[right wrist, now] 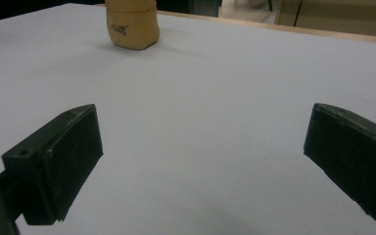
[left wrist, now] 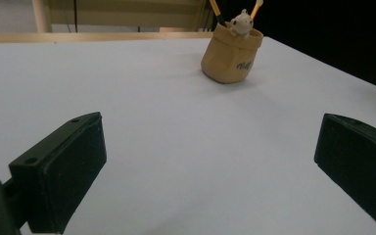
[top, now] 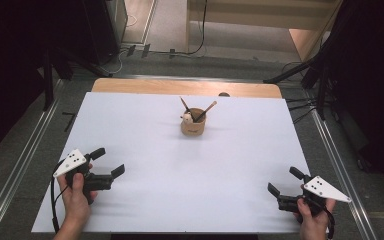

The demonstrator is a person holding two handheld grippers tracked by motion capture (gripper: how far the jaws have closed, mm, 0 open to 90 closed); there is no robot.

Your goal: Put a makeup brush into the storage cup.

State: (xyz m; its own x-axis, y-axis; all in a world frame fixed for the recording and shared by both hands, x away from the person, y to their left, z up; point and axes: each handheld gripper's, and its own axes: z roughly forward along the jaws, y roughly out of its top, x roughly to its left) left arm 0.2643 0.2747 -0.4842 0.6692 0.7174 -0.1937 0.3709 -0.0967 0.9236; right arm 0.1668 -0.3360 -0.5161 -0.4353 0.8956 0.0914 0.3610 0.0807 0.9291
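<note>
High view: tan pouch (top: 193, 125) of pencils (top: 206, 111) stands unobstructed, well beyond both released grippers.

Tan pouch (top: 193, 124), white table (top: 130, 130)

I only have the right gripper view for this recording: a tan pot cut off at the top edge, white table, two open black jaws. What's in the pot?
Observer: The pot holds two pencils leaning apart and a small pale animal figure at its rim.
Operator: Where is the other tool?
Observer: The left tool is near the table's front left corner, held in the person's left hand, jaws wide apart and holding nothing.
Operator: Is my tool nearer the pot?
Observer: No clear difference; the right tool sits near the front right corner, and the pot stands far from both, toward the table's far middle.
</note>
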